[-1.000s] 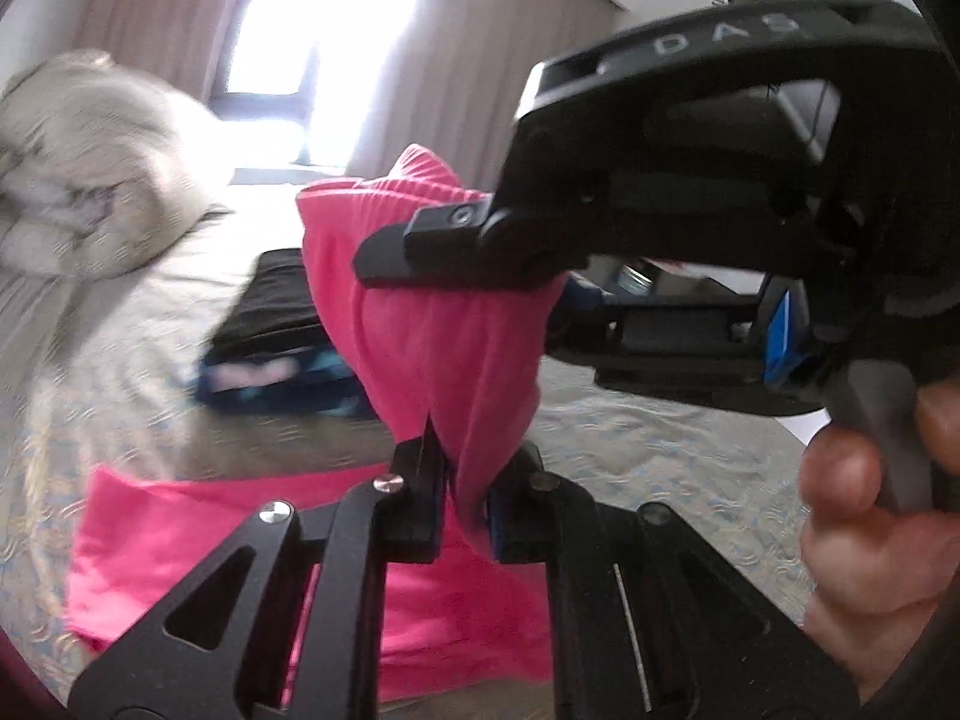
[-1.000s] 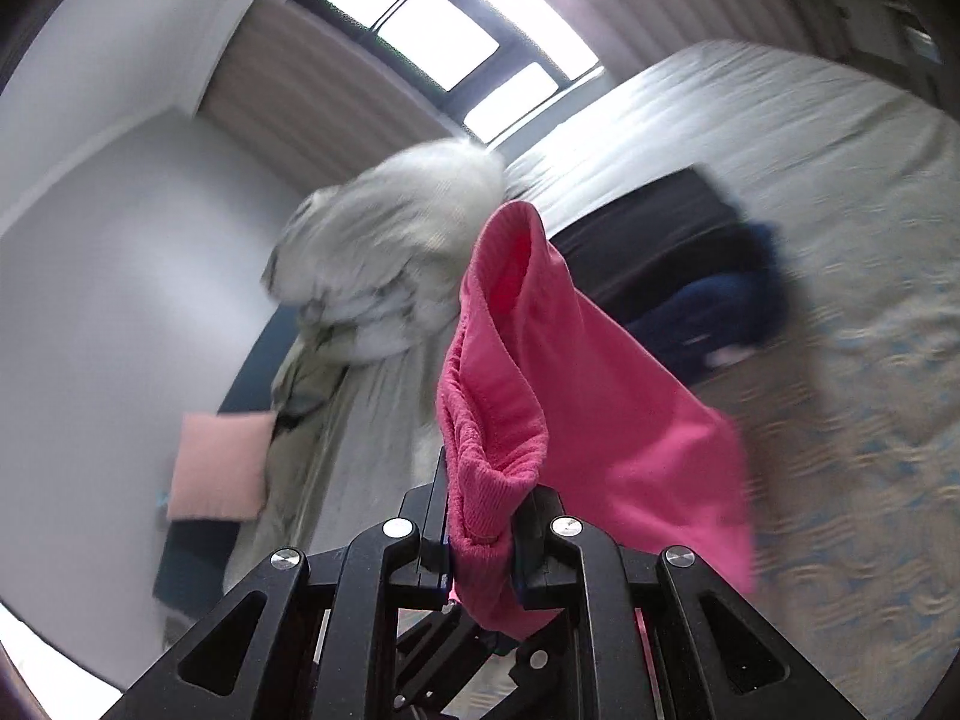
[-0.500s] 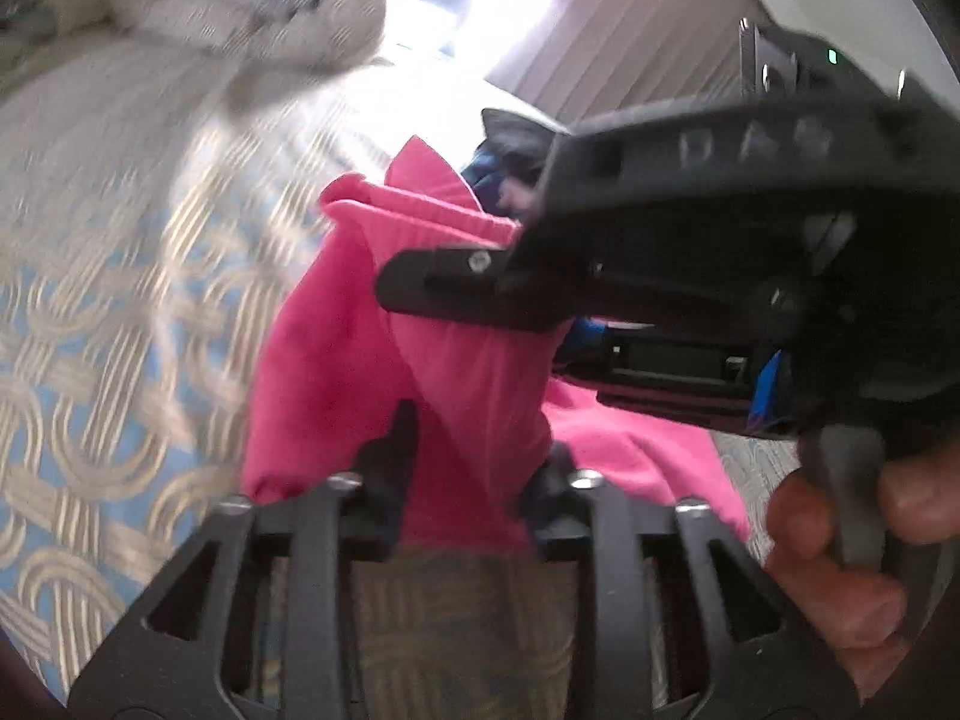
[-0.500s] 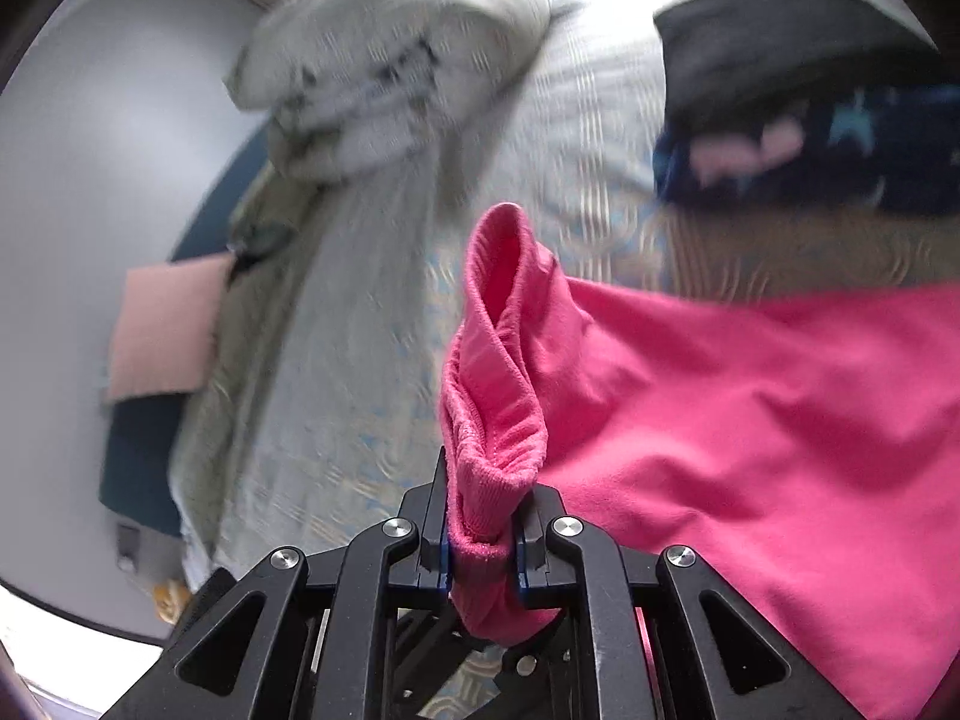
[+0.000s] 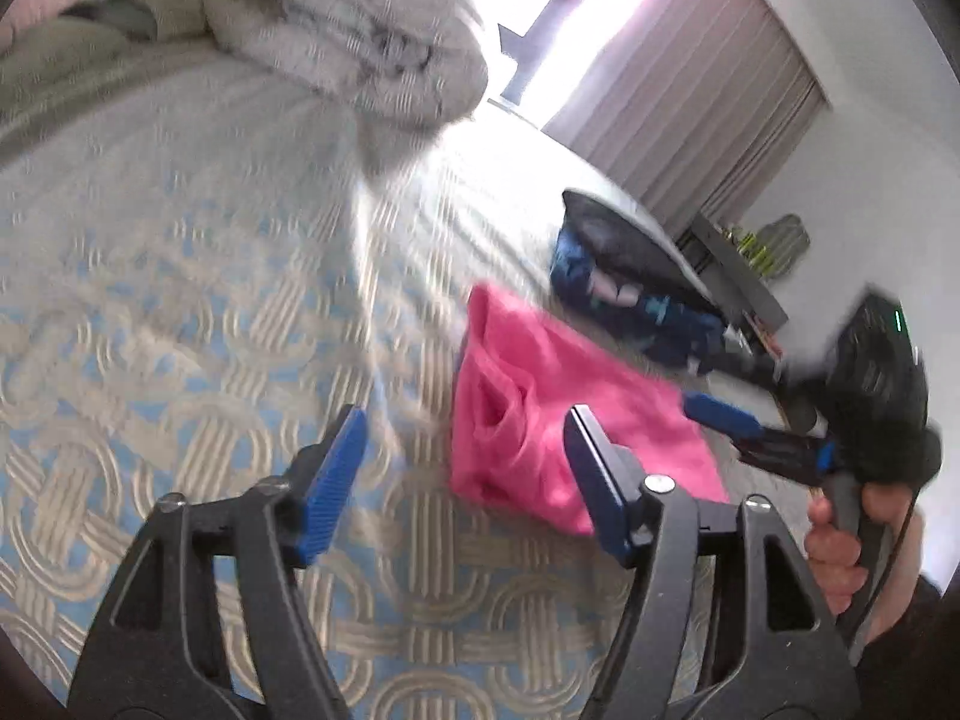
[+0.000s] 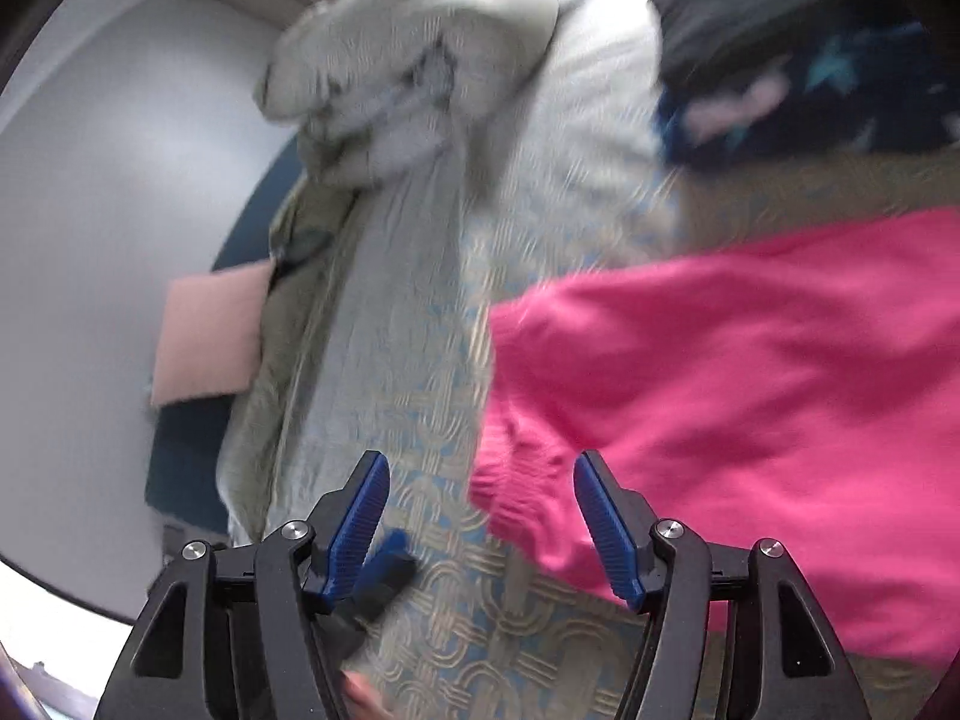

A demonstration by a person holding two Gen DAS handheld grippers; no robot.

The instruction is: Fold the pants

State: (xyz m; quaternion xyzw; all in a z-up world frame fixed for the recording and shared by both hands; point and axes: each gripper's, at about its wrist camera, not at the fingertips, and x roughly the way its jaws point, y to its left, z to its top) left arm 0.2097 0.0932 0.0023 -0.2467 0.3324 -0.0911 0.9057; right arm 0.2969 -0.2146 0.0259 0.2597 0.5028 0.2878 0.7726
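The pink pants (image 5: 540, 414) lie folded on the patterned bedspread (image 5: 180, 312). My left gripper (image 5: 462, 480) is open and empty just above the bed, with the pants' near edge between and beyond its blue pads. My right gripper (image 6: 480, 516) is open and empty over the pants' crumpled waistband edge (image 6: 522, 504); the pants (image 6: 750, 396) spread to its right. The right gripper also shows in the left wrist view (image 5: 780, 426), held by a hand at the far side of the pants.
A rolled grey duvet (image 5: 360, 30) lies at the head of the bed. A dark folded garment on blue printed clothes (image 5: 624, 276) lies beyond the pants. A pink cushion (image 6: 210, 336) lies by the wall. Curtains and a window stand behind.
Both grippers lowered the pink pants onto the bed, opened and let go. The pants now lie flat and both grippers have pulled back a little.
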